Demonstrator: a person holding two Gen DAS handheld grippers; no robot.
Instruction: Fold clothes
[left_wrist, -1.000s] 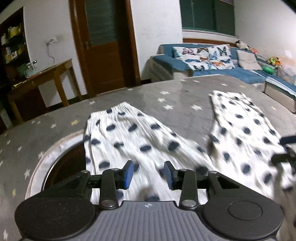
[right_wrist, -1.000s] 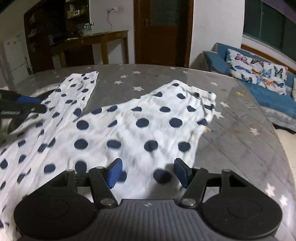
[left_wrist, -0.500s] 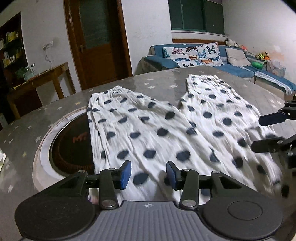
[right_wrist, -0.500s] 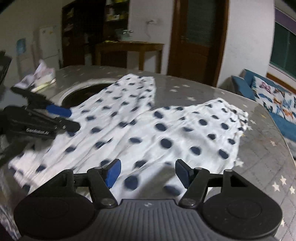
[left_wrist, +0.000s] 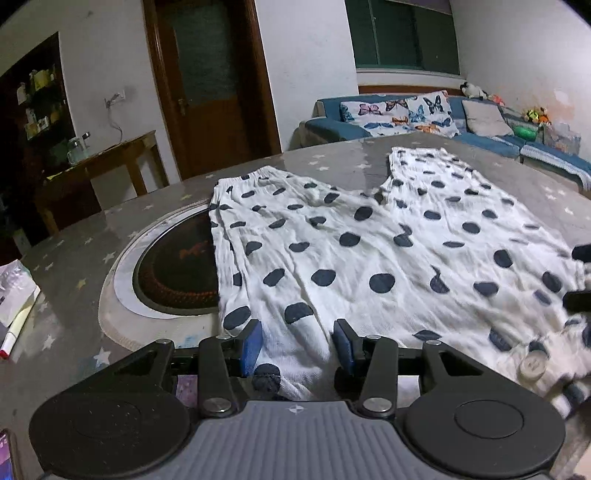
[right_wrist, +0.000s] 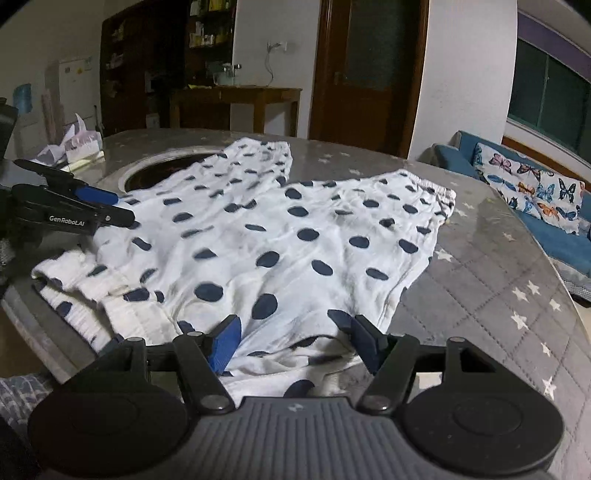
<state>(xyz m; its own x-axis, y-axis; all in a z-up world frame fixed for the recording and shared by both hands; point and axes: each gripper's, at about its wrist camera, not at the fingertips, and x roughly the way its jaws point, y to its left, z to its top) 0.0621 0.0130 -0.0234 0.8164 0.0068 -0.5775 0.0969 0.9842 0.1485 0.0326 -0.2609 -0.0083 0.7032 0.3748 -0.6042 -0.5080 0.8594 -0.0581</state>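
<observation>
White trousers with dark blue dots (left_wrist: 369, 251) lie spread on the round grey star-patterned table (left_wrist: 74, 266), legs pointing away. They also fill the right wrist view (right_wrist: 277, 236). My left gripper (left_wrist: 297, 345) is open, its blue pads on either side of the near waistband cloth at the left side. My right gripper (right_wrist: 291, 338) is open, its pads astride the near cloth edge at the right side. Each gripper shows in the other's view, the left gripper (right_wrist: 92, 206) at the left and the right gripper (left_wrist: 580, 277) at the right edge.
A round dark inset with a white rim (left_wrist: 173, 273) sits in the table, partly under the left trouser leg. Papers and a pen (left_wrist: 14, 306) lie at the table's left. A wooden side table (left_wrist: 103, 166), a door and a blue sofa (left_wrist: 424, 118) stand beyond.
Both grippers have drawn back toward the near table edge and lowered onto the waistband end. The trousers now appear farther out in front. The jaws stay open.
</observation>
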